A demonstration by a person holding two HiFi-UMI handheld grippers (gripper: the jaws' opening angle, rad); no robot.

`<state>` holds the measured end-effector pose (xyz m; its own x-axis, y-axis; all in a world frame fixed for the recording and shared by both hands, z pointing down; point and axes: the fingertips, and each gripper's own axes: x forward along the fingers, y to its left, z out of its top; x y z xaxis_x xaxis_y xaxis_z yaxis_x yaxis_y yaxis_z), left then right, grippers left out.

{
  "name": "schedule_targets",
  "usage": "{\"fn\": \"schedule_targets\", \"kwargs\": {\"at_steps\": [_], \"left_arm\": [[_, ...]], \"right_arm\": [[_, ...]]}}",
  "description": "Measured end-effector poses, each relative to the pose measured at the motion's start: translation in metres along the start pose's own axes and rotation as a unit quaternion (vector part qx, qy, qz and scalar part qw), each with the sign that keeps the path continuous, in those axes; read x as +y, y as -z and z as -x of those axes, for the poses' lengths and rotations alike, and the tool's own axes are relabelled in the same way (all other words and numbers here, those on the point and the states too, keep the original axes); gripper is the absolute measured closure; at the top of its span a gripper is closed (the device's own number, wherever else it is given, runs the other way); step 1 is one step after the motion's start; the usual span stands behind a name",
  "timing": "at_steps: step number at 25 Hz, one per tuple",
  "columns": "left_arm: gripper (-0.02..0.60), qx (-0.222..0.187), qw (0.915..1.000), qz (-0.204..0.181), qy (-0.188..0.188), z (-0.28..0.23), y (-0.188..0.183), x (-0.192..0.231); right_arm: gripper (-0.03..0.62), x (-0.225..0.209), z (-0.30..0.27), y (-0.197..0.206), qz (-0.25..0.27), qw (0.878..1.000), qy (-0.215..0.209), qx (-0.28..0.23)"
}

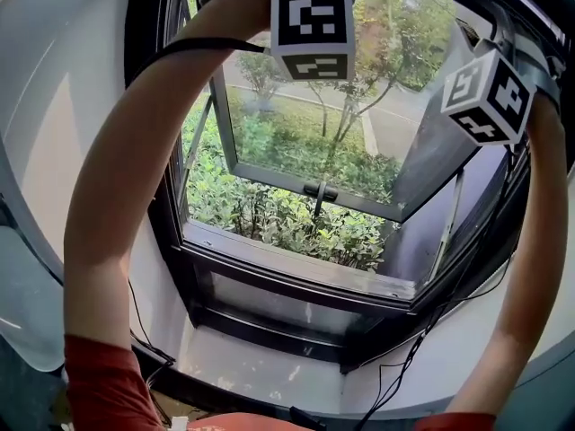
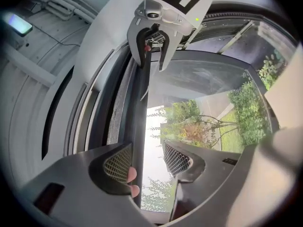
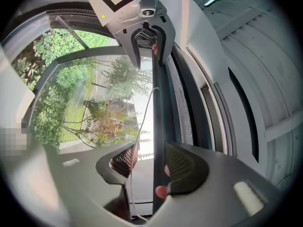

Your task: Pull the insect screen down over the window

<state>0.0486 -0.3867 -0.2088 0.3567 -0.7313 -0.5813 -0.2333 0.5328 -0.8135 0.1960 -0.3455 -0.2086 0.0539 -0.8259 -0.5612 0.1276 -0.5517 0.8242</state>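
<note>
Jaws stand apart on my left gripper (image 2: 147, 162) and right gripper (image 3: 150, 162), each straddling the bar (image 2: 141, 108). Window (image 1: 305, 182) hangs open outward.

Dark-framed window (image 1: 269, 272), sash (image 1: 305, 142) tilted open outward. Daylight, green shrubs (image 1: 278, 218) and trees (image 1: 359, 70) beyond. White wall (image 1: 54, 106) left, pale sill (image 1: 260, 366) near, black cables (image 1: 400, 362) right.
</note>
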Motion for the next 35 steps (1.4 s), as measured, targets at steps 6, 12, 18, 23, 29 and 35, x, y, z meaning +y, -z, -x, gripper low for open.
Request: {"fn": "schedule_targets", "kwargs": {"at_steps": [6,12,18,23,29,35], "left_arm": [[0.379,-0.011,0.9999,0.006,0.006,0.016,-0.006,-0.012],[0.379,-0.015,0.9994,0.011,0.029,0.028,-0.006,-0.031],[0.380,-0.010,0.9990,-0.001,0.044,0.043,-0.005,-0.048],[0.379,-0.004,0.9982,-0.008,0.060,0.053,-0.005,-0.062],[0.380,-0.012,0.9969,0.001,0.078,0.069,-0.005,-0.083],[0.379,-0.006,0.9969,-0.012,0.077,0.082,-0.005,-0.097]], "right_arm": [[0.408,0.014,0.015,0.000,-0.002,1.000,-0.005,-0.008],[0.413,0.032,0.025,-0.003,-0.003,1.000,-0.029,-0.012],[0.414,0.049,0.041,-0.004,0.003,0.999,-0.037,-0.017],[0.416,0.063,0.051,-0.005,0.001,0.999,-0.052,-0.014],[0.416,0.082,0.064,-0.008,0.015,0.998,-0.050,-0.018],[0.418,0.100,0.078,-0.010,0.014,0.998,-0.064,-0.016]]}}
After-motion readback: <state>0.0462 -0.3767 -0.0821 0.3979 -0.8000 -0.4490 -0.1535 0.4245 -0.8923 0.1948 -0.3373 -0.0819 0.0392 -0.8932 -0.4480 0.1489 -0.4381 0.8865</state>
